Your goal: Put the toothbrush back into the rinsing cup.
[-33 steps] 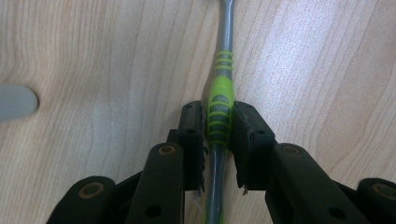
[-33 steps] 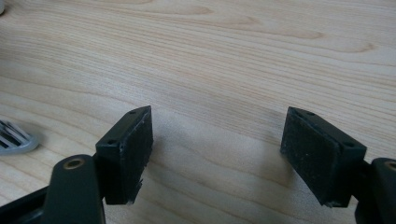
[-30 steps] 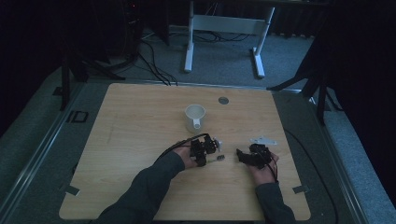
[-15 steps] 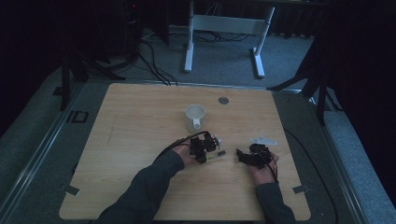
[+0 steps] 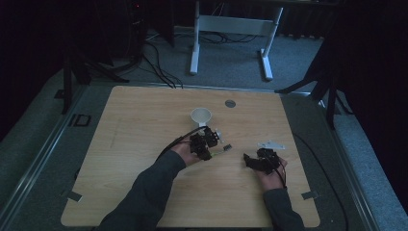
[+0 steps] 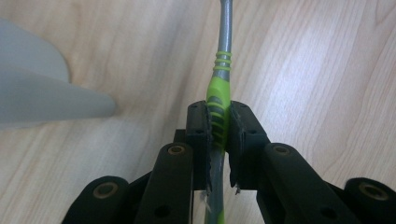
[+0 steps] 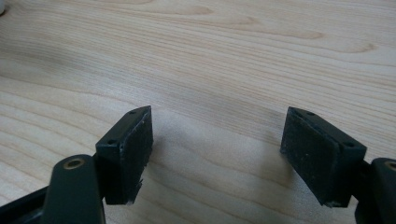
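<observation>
In the high view, the left gripper (image 5: 208, 143) sits near the middle of the wooden table (image 5: 144, 125), just in front of a white cup (image 5: 201, 116). A thin toothbrush (image 5: 222, 150) sticks out from it toward the right, close to the table surface. The right gripper (image 5: 257, 161) rests well apart from it, near a small white flat piece (image 5: 271, 144).

In the left gripper view, the left gripper (image 6: 218, 126) is clamped on the toothbrush (image 6: 220, 93) at its green ribbed grip, and the grey neck runs away from the jaws over the wood. The pale shape at the left (image 6: 42, 88) is probably the cup, but it is blurred.

In the right gripper view, the right gripper (image 7: 219, 154) has its jaws wide apart over bare wood, with nothing between them.

I think the risk is here: the pads hold only a narrow part of the handle, so the toothbrush may turn or slip if its far end pushes against the table. Also, the cup stands very near, and a careless swing of the hand could knock it over.
</observation>
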`<state>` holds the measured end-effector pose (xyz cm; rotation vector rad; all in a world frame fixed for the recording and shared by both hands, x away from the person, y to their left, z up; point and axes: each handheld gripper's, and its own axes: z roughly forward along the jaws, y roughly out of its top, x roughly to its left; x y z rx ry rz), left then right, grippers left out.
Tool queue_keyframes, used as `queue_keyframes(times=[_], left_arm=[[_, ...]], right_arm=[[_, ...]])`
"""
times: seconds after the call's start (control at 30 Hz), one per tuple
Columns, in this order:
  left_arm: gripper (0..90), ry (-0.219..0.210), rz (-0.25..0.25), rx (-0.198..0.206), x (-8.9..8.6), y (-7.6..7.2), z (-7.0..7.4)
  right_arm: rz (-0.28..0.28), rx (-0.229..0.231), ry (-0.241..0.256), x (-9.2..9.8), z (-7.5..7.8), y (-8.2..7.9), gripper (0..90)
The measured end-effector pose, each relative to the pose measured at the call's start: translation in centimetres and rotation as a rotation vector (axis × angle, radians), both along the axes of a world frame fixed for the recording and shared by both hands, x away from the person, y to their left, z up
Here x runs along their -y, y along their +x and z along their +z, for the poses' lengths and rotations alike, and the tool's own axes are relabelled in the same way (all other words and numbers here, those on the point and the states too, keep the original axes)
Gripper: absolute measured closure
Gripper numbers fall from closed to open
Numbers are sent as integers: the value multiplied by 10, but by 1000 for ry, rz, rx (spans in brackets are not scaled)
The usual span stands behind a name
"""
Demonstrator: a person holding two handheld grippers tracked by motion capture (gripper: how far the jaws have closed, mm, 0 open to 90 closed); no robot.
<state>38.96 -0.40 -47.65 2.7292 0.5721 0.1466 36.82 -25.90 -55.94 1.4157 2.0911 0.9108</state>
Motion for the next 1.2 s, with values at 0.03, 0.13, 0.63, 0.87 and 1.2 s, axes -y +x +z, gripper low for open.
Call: queue_keyframes(times=[0.03, 0.13, 0.63, 0.87, 1.2], left_arm=[[799, -7, 2, 5, -1, 1, 1], [799, -35, 15, 14, -6, 2, 6], [799, -136, 77, 38, -24, 9, 21], [799, -159, 91, 43, -26, 9, 23], [799, -196, 111, 71, -26, 8, 26]], right_arm=[[1, 1, -1, 0, 0, 0, 247], [0, -1, 0, 0, 0, 0, 247], [0, -1, 1, 0, 0, 0, 247], [0, -1, 1, 0, 0, 0, 247], [0, -1, 1, 0, 0, 0, 247]])
